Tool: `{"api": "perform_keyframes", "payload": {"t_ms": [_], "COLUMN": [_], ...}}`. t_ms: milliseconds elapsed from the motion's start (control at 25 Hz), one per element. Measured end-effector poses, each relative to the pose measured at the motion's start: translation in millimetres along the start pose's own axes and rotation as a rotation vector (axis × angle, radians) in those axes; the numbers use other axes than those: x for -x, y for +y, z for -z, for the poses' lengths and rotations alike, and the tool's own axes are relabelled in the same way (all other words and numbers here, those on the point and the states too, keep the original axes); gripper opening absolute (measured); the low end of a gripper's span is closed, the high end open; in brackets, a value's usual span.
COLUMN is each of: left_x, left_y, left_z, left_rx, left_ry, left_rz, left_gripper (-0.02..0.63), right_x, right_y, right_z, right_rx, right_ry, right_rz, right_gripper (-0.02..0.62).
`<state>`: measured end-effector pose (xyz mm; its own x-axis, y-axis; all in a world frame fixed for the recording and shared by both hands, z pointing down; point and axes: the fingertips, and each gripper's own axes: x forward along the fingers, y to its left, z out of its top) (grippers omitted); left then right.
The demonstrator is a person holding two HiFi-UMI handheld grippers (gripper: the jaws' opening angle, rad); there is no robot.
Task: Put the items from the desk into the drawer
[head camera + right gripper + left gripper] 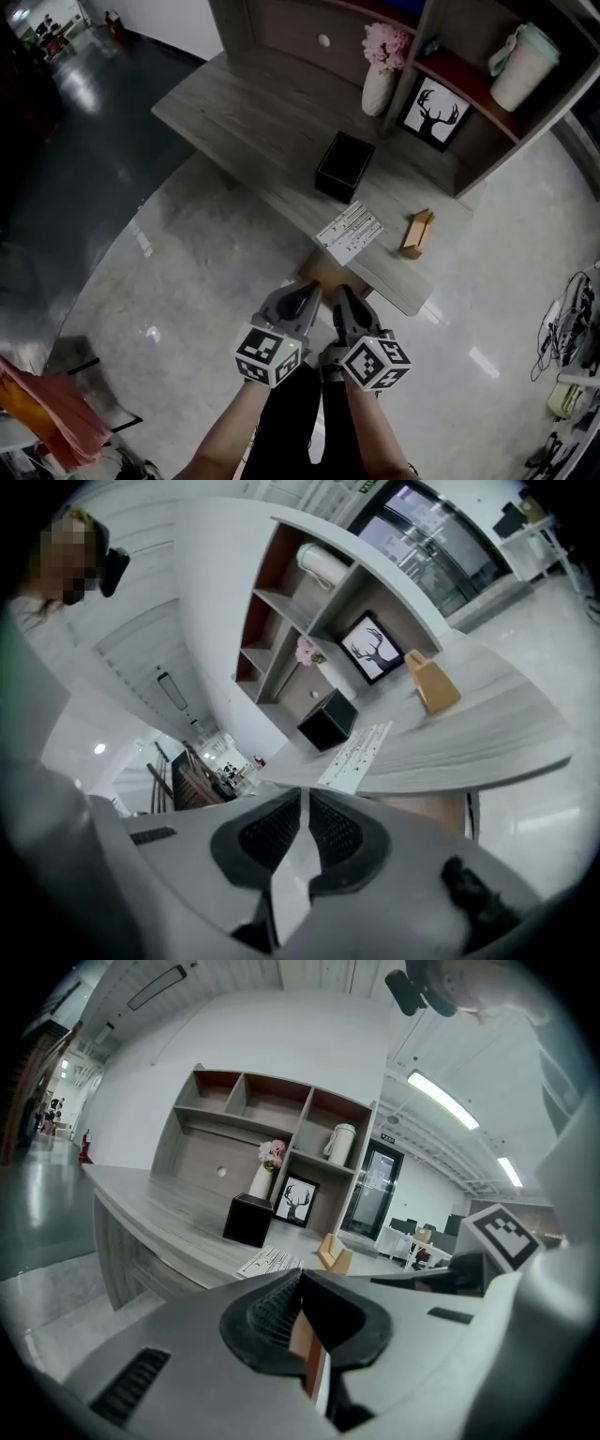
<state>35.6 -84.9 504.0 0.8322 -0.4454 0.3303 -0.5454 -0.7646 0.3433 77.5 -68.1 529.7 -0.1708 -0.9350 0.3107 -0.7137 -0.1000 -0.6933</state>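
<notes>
While you hold both tools off the table's near side, neither one is over the tabletop.

- Left hand-held gripper (306, 296): clenched, jaws tip to tip, nothing in them.
- Right hand-held gripper (345, 302): clenched too, pads all but meeting, empty. The two ride side by side, close together, both aimed at the table's near edge.
- Table (253, 112): the near edge runs diagonally in the head view, from upper left down to a corner at lower right. Your tips sit just short of that edge, near the corner end.
- Printed sheet (350, 232): flat, right at the near edge, the closest item to you.
- Black box (344, 166): just behind the sheet, apart from it, upright.
- Tan wooden block (417, 233): right of the sheet, near the table's right end, touching nothing.
- Drawer (300, 33): knobbed front in the hutch at the back, closed, well apart from the three items.
- Vase of pink flowers (380, 84) and framed deer picture (435, 114) stand against the hutch behind the box; a lidded cup (521, 66) sits on a shelf above.
- Open room: the tabletop left of the box is bare wood up to the drawer. Glossy floor (187, 281) lies wide on your left; cables (567, 347) crowd the far right.
</notes>
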Motion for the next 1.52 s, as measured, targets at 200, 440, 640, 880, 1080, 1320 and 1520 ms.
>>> {"api": "perform_keyframes", "payload": {"t_ms": [200, 440, 640, 880, 1080, 1320, 1520], "left_x": [-11.6, -24.0, -25.6, -23.2, -22.6, -25.1, -24.3], "left_y": [12.2, 32.9, 46.5, 55.0, 57.7, 57.1, 55.8], "left_z": [16.7, 29.3, 35.2, 40.8, 42.4, 45.8, 51.4], "left_rx": [-0.005, -0.006, -0.004, 0.006, -0.006, -0.010, -0.009], "left_ry": [0.020, 0.028, 0.026, 0.031, 0.040, 0.048, 0.062], "left_rz": [0.015, 0.010, 0.003, -0.003, 0.009, 0.025, 0.024], "left_gripper": [0.011, 0.011, 0.011, 0.011, 0.011, 0.011, 0.011], "right_x": [-13.8, -31.5, -43.1, -57.0, -63.0, -62.2, -62.1], "right_y": [-16.2, -34.3, -49.5, -53.0, -50.2, -60.9, -57.4], "right_z": [17.5, 25.4, 22.4, 18.9, 15.5, 16.6, 13.6], "right_rx": [-0.153, -0.307, -0.383, -0.484, -0.492, -0.577, -0.575], "right_ry": [-0.002, -0.060, -0.121, -0.167, -0.192, -0.227, -0.244], "right_rz": [0.001, -0.003, 0.002, -0.011, -0.011, -0.009, -0.039], "right_gripper": [0.135, 0.135, 0.135, 0.141, 0.140, 0.083, 0.037]}}
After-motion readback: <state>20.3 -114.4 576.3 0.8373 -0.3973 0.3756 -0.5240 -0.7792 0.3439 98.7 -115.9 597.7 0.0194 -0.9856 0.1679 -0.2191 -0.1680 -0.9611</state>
